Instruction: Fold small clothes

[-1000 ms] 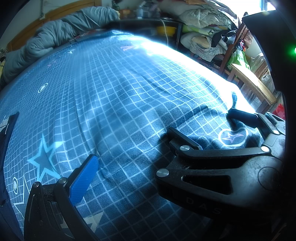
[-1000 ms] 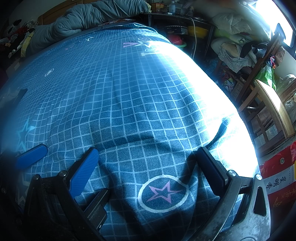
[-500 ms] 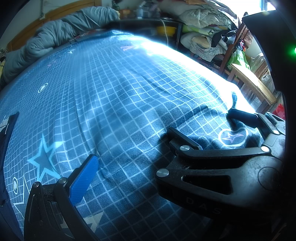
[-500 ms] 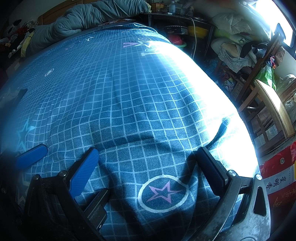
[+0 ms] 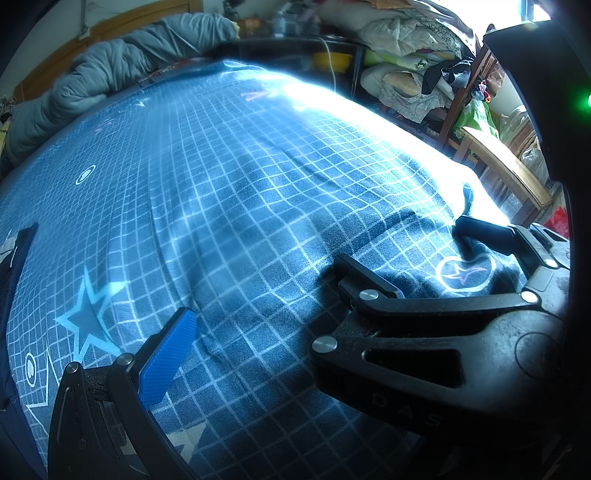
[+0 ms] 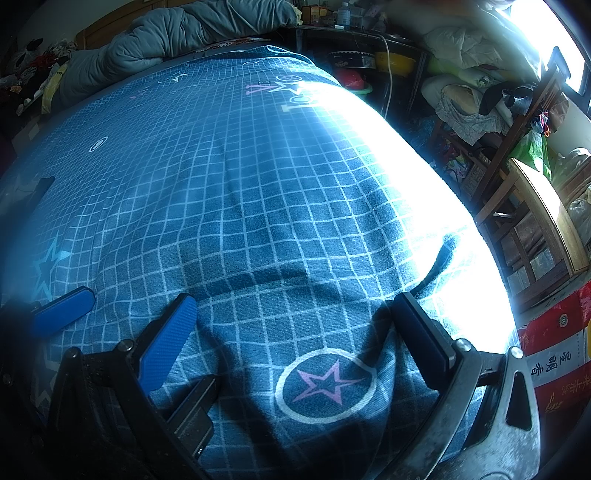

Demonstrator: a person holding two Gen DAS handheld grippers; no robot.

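A dark navy garment [image 5: 14, 266] lies at the left edge of the left wrist view, mostly cut off; in the right wrist view it is a dark patch [image 6: 35, 190]. My left gripper [image 5: 295, 321] is open over the blue grid bedsheet [image 5: 229, 192], and only its blue finger [image 5: 166, 362] shows. The right gripper's black frame [image 5: 424, 354] covers its other finger. My right gripper [image 6: 295, 306] is wide open and low on the sheet. A raised fold with a circled pink star [image 6: 325, 384] sits between its fingers. Neither gripper holds anything.
A grey rolled quilt [image 6: 173, 33] lies along the bed's far end. Past the bed's right edge stand a wooden chair [image 6: 535, 206], piled laundry [image 6: 465, 107] and a dark shelf with containers [image 6: 369, 62]. Sunlight washes out the sheet's right side.
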